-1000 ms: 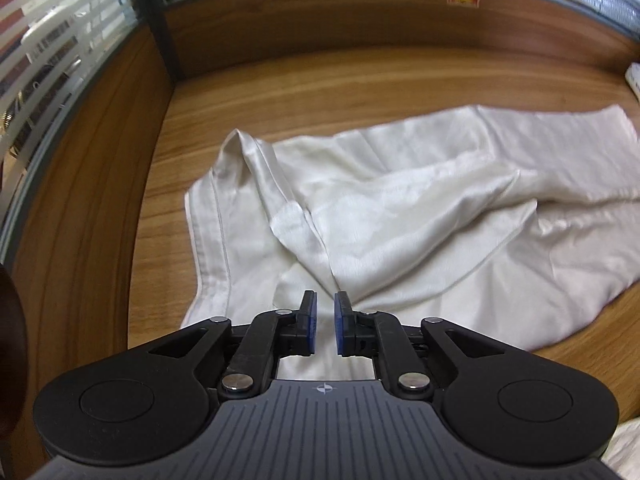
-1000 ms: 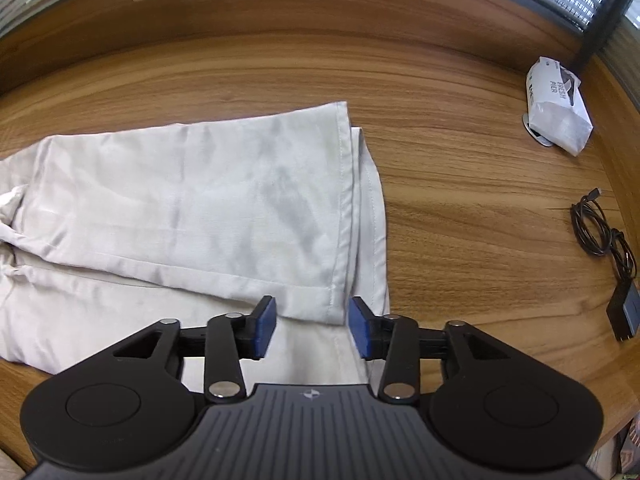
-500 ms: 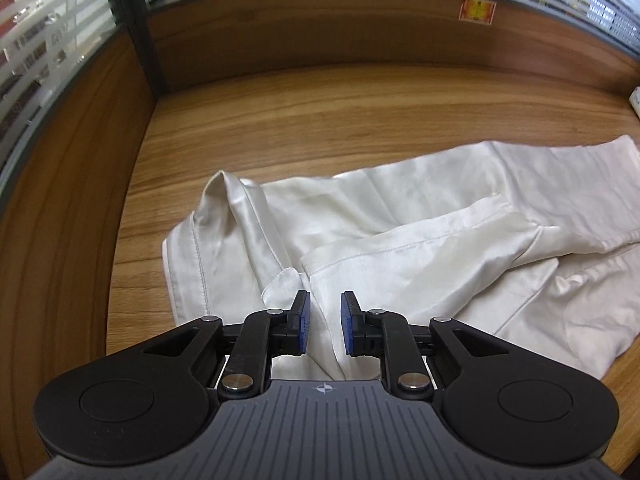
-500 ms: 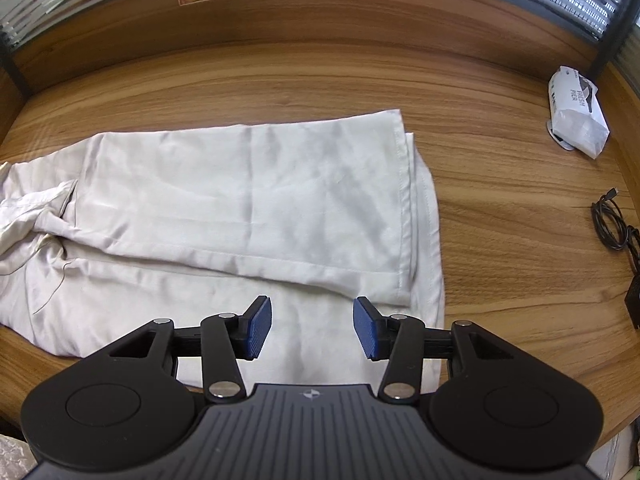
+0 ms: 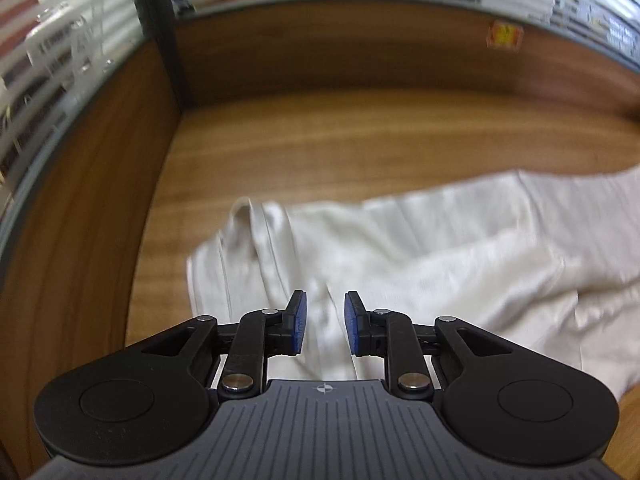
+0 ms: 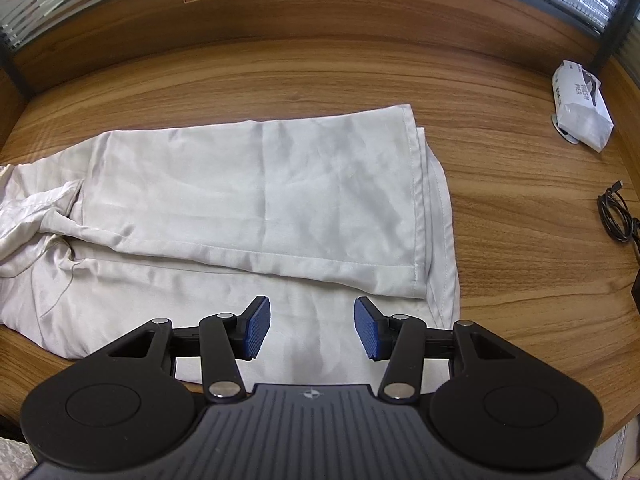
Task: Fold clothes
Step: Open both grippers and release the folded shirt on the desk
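Observation:
A pair of cream-white trousers (image 6: 248, 196) lies flat across the wooden table, one leg folded over the other, hems at the right. Its bunched waist end shows blurred in the left wrist view (image 5: 400, 256). My left gripper (image 5: 323, 320) hangs open and empty above the waist end. My right gripper (image 6: 312, 326) is open wide and empty above the near edge of the lower leg, left of the hems.
A wooden partition (image 5: 100, 184) walls the table at left and back. A white packet (image 6: 580, 108) lies at the far right, with a black cable (image 6: 618, 216) nearer. The table's front edge (image 6: 520, 336) runs close below my right gripper.
My left gripper has opened wider and pulled back from the waist end. My right gripper has opened wider and drawn back from the hems. The trousers lie still.

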`<state>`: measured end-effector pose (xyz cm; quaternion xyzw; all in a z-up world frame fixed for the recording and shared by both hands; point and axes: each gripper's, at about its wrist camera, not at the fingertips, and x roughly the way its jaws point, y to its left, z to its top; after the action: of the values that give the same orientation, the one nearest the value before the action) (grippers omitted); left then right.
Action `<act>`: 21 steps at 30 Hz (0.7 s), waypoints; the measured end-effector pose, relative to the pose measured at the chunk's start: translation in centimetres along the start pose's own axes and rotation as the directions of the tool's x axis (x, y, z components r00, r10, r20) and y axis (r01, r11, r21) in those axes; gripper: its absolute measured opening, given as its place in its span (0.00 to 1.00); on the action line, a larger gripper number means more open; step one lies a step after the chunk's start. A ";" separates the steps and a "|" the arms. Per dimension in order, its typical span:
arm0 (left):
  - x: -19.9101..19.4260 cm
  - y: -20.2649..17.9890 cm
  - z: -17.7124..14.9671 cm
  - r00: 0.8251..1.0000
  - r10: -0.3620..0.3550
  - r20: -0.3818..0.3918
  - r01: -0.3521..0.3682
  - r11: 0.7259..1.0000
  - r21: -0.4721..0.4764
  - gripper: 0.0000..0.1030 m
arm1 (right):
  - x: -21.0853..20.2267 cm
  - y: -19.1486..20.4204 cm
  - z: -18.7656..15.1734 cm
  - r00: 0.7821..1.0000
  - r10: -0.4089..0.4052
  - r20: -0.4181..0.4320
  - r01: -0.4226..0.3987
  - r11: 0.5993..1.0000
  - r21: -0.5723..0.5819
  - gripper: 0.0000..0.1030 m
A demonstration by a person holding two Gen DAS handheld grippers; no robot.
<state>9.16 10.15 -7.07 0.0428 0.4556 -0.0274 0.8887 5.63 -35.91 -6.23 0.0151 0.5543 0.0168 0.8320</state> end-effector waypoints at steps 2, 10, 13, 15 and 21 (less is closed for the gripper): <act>0.7 0.4 0.9 1.000 0.008 0.003 -0.008 1.000 -0.016 0.24 | 0.0 0.1 0.1 1.000 0.002 -0.001 -0.002 1.000 0.000 0.52; 4.2 2.5 2.5 0.998 0.049 -0.042 -0.051 0.998 -0.044 0.25 | 0.3 0.7 0.2 1.000 0.005 -0.006 -0.005 1.000 0.008 0.53; 5.4 3.2 2.6 0.994 0.076 -0.080 -0.080 0.995 -0.053 0.26 | 0.4 0.7 0.1 1.000 0.004 -0.009 -0.004 1.000 0.015 0.53; 5.9 3.7 2.4 0.990 0.090 -0.105 -0.097 0.993 -0.062 0.26 | 0.4 0.7 0.0 1.000 0.004 -0.012 -0.003 1.000 0.019 0.54; 4.0 2.8 2.3 0.994 0.090 -0.059 -0.093 0.995 -0.048 0.28 | 0.3 0.4 0.1 1.000 0.002 -0.013 -0.002 1.000 0.018 0.54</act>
<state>13.57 12.65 -8.83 0.0418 0.4788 0.0261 0.8765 5.88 -35.45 -6.43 0.0231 0.5597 0.0126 0.8283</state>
